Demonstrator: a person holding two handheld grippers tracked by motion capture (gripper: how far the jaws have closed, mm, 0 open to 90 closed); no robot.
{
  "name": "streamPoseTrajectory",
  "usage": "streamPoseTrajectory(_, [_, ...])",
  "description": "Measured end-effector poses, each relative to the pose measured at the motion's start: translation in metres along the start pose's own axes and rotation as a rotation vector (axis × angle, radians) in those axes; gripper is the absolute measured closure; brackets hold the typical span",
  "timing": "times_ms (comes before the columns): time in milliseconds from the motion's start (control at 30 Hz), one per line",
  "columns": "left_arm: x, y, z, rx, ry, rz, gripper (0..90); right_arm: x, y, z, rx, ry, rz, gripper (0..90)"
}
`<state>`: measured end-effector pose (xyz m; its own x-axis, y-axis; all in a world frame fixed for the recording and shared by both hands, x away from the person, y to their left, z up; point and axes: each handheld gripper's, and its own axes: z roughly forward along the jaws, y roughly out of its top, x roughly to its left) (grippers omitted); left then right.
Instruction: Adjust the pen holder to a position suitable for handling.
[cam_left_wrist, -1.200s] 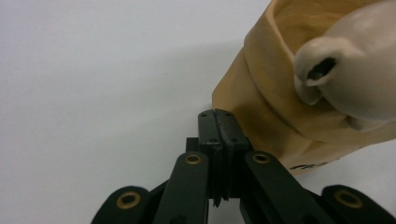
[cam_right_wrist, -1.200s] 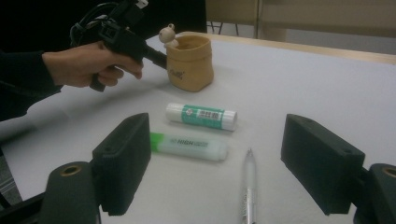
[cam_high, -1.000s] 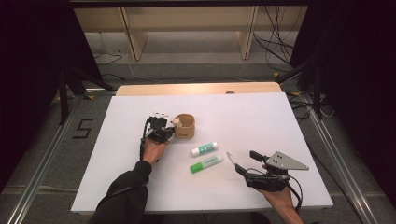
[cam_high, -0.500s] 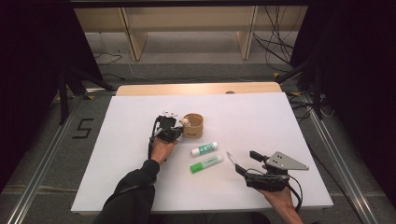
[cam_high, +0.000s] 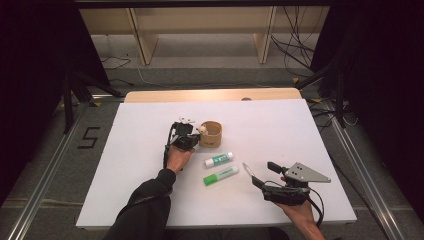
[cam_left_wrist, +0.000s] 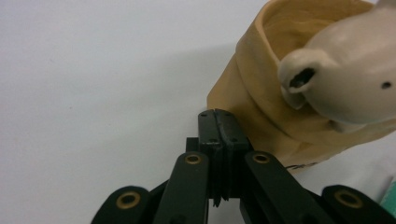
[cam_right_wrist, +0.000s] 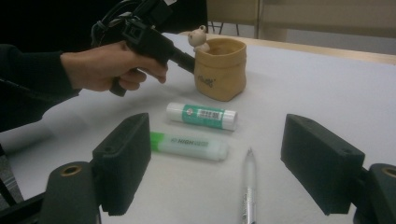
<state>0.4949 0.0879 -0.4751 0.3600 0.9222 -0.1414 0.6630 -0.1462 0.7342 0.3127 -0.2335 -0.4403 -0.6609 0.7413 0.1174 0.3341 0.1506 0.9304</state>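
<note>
High view: we see the left gripper (cam_high: 192, 132) up against the left side of a tan cup (cam_high: 212, 134) near mid-table, w/ a small pale bear figure (cam_high: 202, 130) perched on the cup's rim on that side. Left gripper view: jaws pressed together, nothing between them, tips just beside the cup's (cam_left_wrist: 261, 79) lower wall; whether they touch it we can't tell. The bear (cam_left_wrist: 345, 79) sits above, at the cup's edge.

Right gripper (cam_high: 256, 176) rests low at the table's (cam_high: 125, 165) near-right part, well apart from the cup. Right gripper view: its jaws are spread wide, holding nothing, w/ a clear pen (cam_right_wrist: 249, 186) lying on the table between them. Beyond the pen lie a green highlighter (cam_right_wrist: 189, 145) and a glue stick (cam_right_wrist: 201, 115) w/ green label, roughly parallel, then the cup (cam_right_wrist: 220, 68) behind them.
</note>
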Motion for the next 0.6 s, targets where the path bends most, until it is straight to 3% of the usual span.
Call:
streamPoseTrajectory(300, [-0.004, 0.002, 0.006, -0.005, 0.002, -0.012, 89.4, 0.000, 0.000, 0.000, 0.002, 0.000, 0.000, 25.0])
streamPoseTrajectory(600, [-0.012, 0.006, 0.011, -0.007, -0.011, 0.002, 89.3, -0.001, 0.000, -0.001, 0.000, 0.000, 0.001, 25.1])
